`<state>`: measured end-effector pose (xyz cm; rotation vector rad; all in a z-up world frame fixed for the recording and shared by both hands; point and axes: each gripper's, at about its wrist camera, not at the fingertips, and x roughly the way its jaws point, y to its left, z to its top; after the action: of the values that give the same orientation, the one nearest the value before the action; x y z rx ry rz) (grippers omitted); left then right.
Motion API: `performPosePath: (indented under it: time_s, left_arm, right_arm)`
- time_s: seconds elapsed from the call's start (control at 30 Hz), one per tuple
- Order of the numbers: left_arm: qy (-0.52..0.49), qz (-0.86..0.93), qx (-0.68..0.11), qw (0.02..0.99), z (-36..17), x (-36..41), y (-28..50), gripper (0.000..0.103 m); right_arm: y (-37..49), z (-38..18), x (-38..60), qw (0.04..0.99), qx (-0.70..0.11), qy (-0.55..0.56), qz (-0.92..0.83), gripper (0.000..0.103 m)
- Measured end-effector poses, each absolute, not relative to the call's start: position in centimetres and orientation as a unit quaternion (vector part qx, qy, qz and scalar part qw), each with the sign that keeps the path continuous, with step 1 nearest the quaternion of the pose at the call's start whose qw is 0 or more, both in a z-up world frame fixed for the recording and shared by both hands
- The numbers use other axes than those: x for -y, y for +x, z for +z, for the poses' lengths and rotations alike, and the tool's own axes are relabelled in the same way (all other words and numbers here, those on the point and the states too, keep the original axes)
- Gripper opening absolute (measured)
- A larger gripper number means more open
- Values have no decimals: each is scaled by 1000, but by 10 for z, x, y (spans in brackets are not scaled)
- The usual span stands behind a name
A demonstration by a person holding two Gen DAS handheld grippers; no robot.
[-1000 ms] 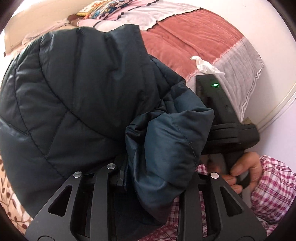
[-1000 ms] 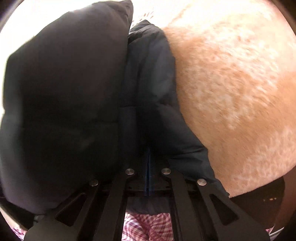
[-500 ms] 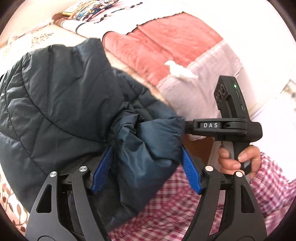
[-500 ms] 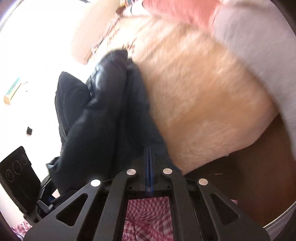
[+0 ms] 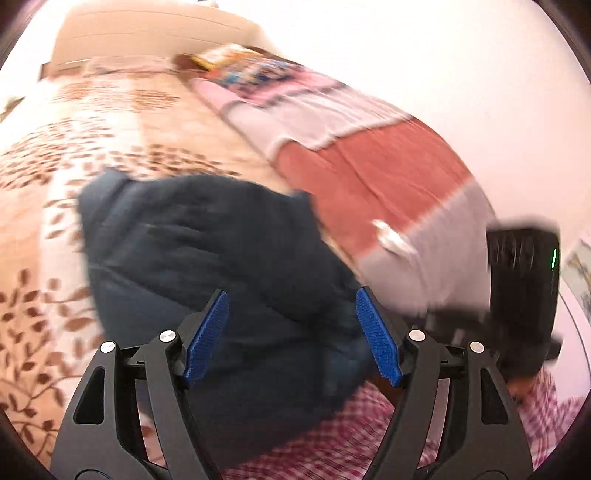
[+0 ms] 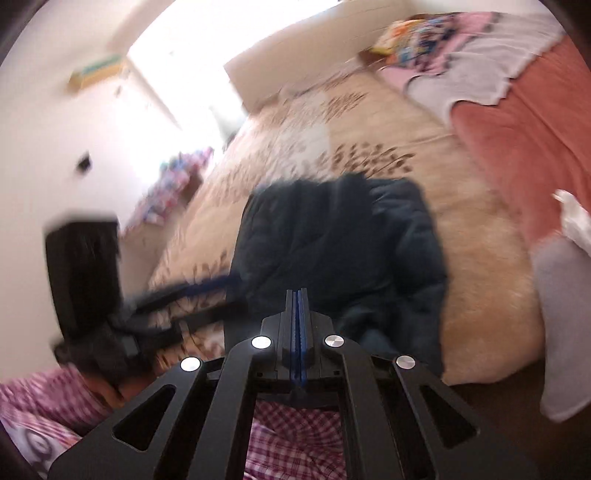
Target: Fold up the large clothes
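A dark navy quilted jacket (image 5: pixel 207 258) lies bunched in a folded heap on the leaf-patterned bed cover near the bed's front edge; it also shows in the right wrist view (image 6: pixel 332 240). My left gripper (image 5: pixel 291 332) is open with blue pads wide apart, just above the jacket's near edge, holding nothing. My right gripper (image 6: pixel 298 325) is shut with the pads pressed together and nothing between them, above the jacket's near edge. Both views are motion-blurred.
The beige leaf-patterned bed cover (image 5: pixel 74 147) spreads left and behind. A red and grey blanket (image 5: pixel 369 177) with a white tissue (image 5: pixel 391 236) lies to the right. Colourful pillows (image 6: pixel 424 33) lie at the headboard. The person's plaid-sleeved arms sit below.
Both grippers let go of the jacket and pulled back and up. The jacket dropped onto the bed in a heap. The left gripper opened wider; the right gripper stays shut, now empty.
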<state>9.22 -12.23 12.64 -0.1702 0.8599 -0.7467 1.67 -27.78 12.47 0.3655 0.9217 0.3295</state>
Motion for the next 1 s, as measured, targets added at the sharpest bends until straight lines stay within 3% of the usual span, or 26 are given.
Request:
performPosePath:
  time_s: [0.17,0.33,0.73,1.0]
  left_arm:
    - [-65,-285,-407,865,126,111,133,70]
    - [-60,-249,-426,868,114,121,174,70]
    - [-10,-185,-501,846,62,182,237,70]
    - [11,-177,-506,844,41,200,240,74]
  right_arm:
    - [44,73,271,840,-514,142,102,4]
    - [41,26,297,806,-550,207,76,0]
    - [37,5,301,801,-556,209,70,0]
    - [38,-3,313,783,-566,243,79,0]
